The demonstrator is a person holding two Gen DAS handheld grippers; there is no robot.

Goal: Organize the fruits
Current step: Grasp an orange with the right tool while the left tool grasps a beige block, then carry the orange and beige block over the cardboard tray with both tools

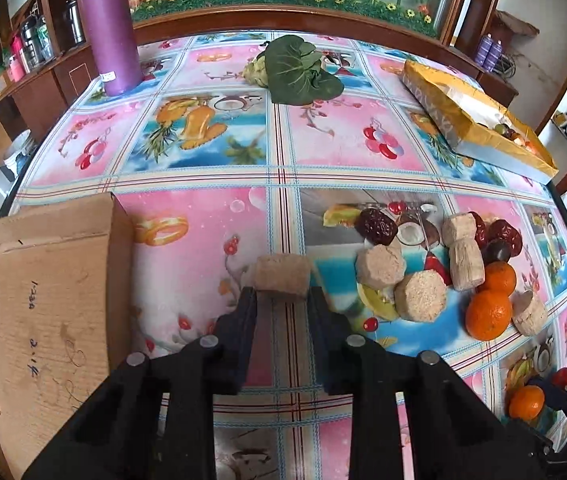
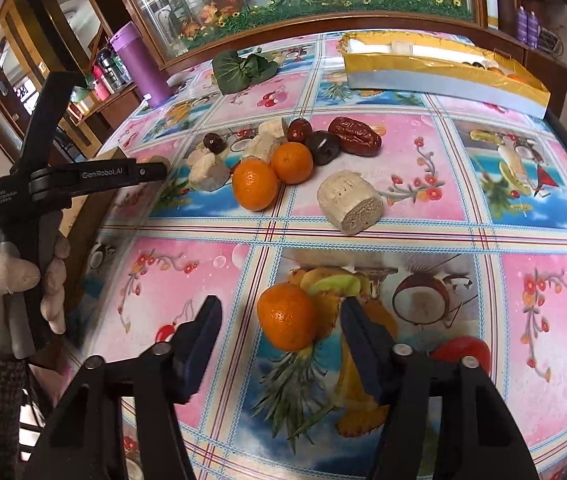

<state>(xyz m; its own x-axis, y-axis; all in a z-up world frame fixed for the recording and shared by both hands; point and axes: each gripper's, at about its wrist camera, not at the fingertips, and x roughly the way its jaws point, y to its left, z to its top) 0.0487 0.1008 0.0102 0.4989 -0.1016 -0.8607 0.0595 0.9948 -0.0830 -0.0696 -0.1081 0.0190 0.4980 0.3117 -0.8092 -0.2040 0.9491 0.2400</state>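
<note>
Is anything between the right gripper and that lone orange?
Nothing visible. The orange already sits between the right gripper's open fingers, with only bare tablecloth around it; the pads don't touch it yet.

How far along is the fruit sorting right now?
Early. Done: a few fruits lie in the gold box. In hand: the left gripper is shut on a tan cylinder piece; the right gripper, jaws not yet touching, flanks an orange. Left: the pile with oranges and dates.
</note>
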